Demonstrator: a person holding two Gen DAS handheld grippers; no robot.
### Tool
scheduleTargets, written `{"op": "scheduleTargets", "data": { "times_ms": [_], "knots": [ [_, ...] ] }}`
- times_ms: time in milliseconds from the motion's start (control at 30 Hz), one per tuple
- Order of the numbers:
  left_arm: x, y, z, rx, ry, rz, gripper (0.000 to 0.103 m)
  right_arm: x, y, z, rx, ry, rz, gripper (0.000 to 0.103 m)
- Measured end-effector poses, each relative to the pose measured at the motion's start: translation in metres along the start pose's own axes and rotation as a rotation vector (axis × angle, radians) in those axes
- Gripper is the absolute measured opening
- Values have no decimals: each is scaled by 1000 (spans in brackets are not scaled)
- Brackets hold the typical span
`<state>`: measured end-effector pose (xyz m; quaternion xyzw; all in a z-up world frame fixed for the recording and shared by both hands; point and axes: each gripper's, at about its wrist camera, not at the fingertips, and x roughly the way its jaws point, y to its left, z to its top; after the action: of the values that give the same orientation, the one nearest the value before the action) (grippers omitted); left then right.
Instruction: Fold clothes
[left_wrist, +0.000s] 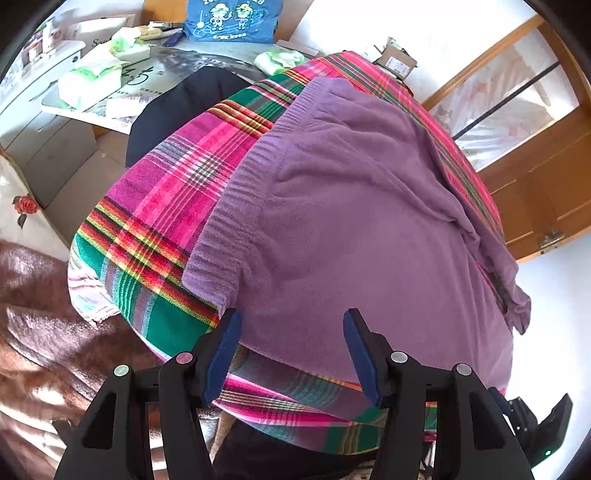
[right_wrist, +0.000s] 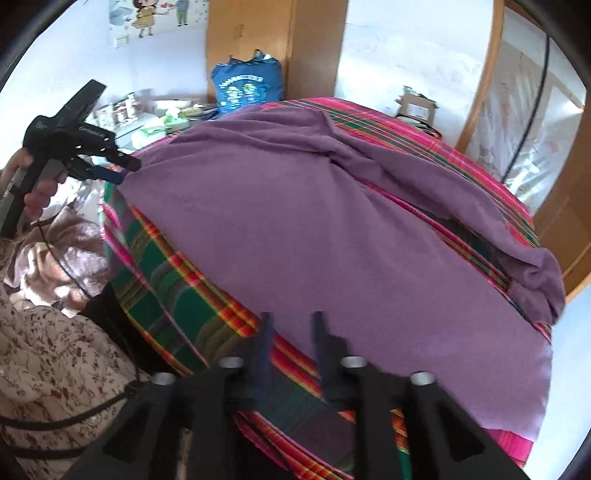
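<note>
Purple garment (left_wrist: 362, 221) spread flat on the plaid blanket (left_wrist: 166, 206), left gripper (left_wrist: 291, 325) jaws spread wide above its near hem, right gripper (right_wrist: 291, 321) jaws parted, empty, just short of its near edge

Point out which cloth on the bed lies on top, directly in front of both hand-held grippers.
The plain purple fleece garment, with a ribbed hem. It lies spread over the pink, green and red plaid blanket, which shows only around its edges.
</note>
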<state>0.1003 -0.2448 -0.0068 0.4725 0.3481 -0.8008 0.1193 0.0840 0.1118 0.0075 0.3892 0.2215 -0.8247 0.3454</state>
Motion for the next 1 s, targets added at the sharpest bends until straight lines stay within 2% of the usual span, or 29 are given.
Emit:
{"op": "scheduleTargets", "data": {
  "times_ms": [100,167,267,400,500,633,767,933,1000],
  "knots": [
    [-7,5,-2,-21,-13,0,60,7,12,5,-48,-9,-5,35],
    [-12,10,-3,-33,-28,33,60,12,19,9,-71,-17,-5,35],
    [-16,21,-6,-83,-34,22,60,20,28,14,-109,-28,-9,37],
    [-13,24,-7,-103,-18,12,60,34,35,13,-177,-15,-67,37],
    [-9,29,-6,-143,-3,-8,60,36,34,11,-175,-19,-64,37],
    [-12,26,-1,-149,-35,-2,60,37,31,13,-152,-19,-46,37],
    [-9,25,3,-153,-36,8,60,39,35,14,-153,-14,-23,16],
    [-10,26,12,-171,-79,4,60,42,36,19,-137,-3,-23,5],
    [-7,30,15,-191,-58,-3,59,43,33,20,-108,5,-15,4]
  ]
}}
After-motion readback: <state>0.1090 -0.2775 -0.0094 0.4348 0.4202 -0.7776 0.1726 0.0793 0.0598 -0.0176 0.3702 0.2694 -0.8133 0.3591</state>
